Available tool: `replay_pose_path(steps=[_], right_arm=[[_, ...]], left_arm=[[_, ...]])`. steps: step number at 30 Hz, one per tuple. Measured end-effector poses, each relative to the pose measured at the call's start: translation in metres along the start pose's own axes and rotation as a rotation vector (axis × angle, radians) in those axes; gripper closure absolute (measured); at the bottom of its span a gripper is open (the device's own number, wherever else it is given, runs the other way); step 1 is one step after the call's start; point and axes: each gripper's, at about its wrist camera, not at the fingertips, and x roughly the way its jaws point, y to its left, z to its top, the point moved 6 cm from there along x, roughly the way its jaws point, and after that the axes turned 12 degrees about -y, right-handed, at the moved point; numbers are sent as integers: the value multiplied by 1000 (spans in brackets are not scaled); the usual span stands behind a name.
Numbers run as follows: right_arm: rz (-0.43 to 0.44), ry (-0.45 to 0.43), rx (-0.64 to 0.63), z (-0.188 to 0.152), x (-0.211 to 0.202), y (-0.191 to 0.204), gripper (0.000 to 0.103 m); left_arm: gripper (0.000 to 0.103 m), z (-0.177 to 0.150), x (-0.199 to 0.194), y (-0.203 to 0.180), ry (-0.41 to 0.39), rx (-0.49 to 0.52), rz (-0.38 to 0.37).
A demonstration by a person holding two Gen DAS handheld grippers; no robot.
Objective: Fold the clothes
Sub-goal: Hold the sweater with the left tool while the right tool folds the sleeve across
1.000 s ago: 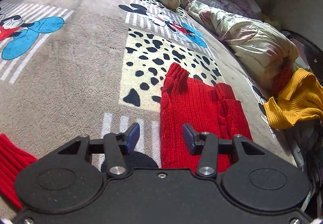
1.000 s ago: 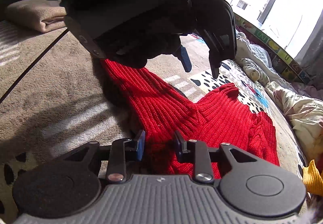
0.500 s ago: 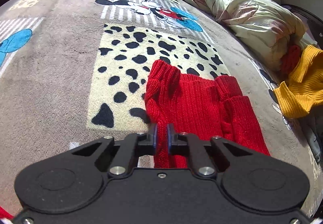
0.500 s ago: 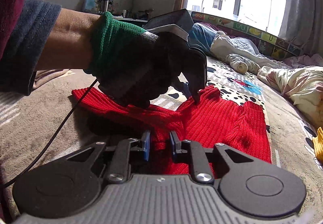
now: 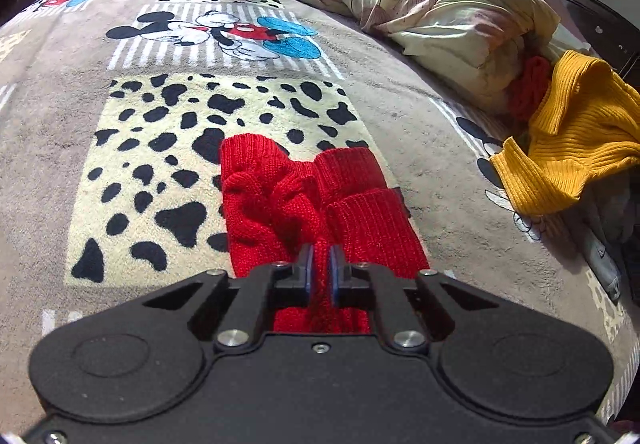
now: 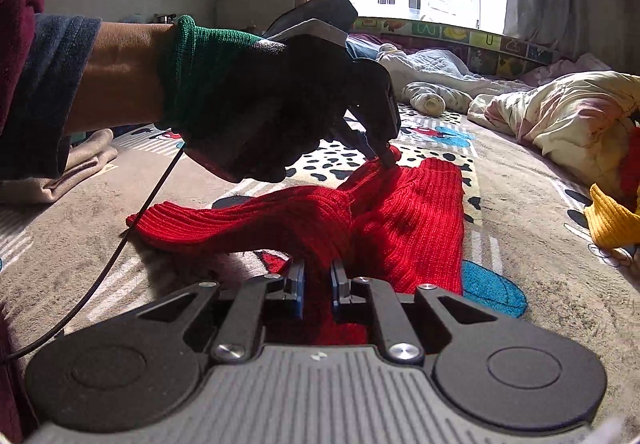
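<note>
A red knitted sweater [image 5: 304, 200] lies bunched on the patterned blanket [image 5: 160, 148]. My left gripper [image 5: 319, 266] is shut on a fold of its red knit, lifted off the blanket. In the right wrist view the same sweater [image 6: 408, 220] stretches across the blanket, one sleeve trailing left. My right gripper [image 6: 317, 278] is shut on the near edge of the sweater. A gloved hand holds the left gripper [image 6: 386, 160], its tip pinching the sweater's far part.
A yellow knit garment [image 5: 568, 148] lies at the right edge with a red item beside it. A crumpled cream quilt [image 5: 448, 16] and white bedding sit at the far side. A folded beige cloth [image 6: 76, 168] rests at the left. A black cable [image 6: 104, 260] hangs from the hand.
My left gripper closed on the sweater and moved forward, bunching and lifting the knit. My right gripper kept its hold and the sweater's near part rose and gathered.
</note>
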Motion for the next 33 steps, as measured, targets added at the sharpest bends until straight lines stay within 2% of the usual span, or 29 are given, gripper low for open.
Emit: replay_pose_path(steps=[11, 13, 14, 15, 16, 17, 18, 19, 20, 22, 25, 28, 29, 31, 33], right_arm=[[3, 57, 20, -24, -5, 2, 90], [2, 56, 26, -23, -9, 3, 90], [-3, 45, 32, -19, -14, 4, 90], [-21, 23, 22, -14, -18, 5, 89], [-32, -1, 18, -8, -22, 6, 83], [-39, -27, 18, -2, -25, 6, 67], [-41, -41, 11, 2, -23, 8, 57], [-40, -51, 3, 7, -21, 9, 43], [-37, -48, 1, 6, -18, 9, 42], [-29, -33, 0, 1, -11, 8, 44], [-16, -10, -2, -6, -2, 6, 57], [-4, 12, -4, -13, 8, 4, 66], [1, 20, -4, -15, 11, 4, 71], [9, 35, -6, -20, 17, 3, 80], [9, 37, 26, -21, 17, 0, 82]], left_arm=[[97, -25, 22, 16, 65, -201, -71], [94, -21, 18, 21, 88, -255, -90], [91, -17, 13, 21, 83, -244, -97], [91, -11, 8, 20, 65, -220, -97], [90, -5, 2, 20, 47, -199, -98], [90, 1, -1, 21, 33, -197, -99], [88, 8, -3, 22, 14, -180, -85], [82, 14, -2, 22, 4, -136, -58], [77, 19, 0, 21, -5, -94, -32], [74, 29, 11, 17, -19, -23, 2], [66, 38, 31, -3, -34, 97, 39], [66, 31, 52, -18, -5, 321, 87], [75, 25, 56, -19, 15, 384, 104], [87, 9, 60, -15, 45, 515, 149], [91, 5, 56, -6, 30, 470, 131]])
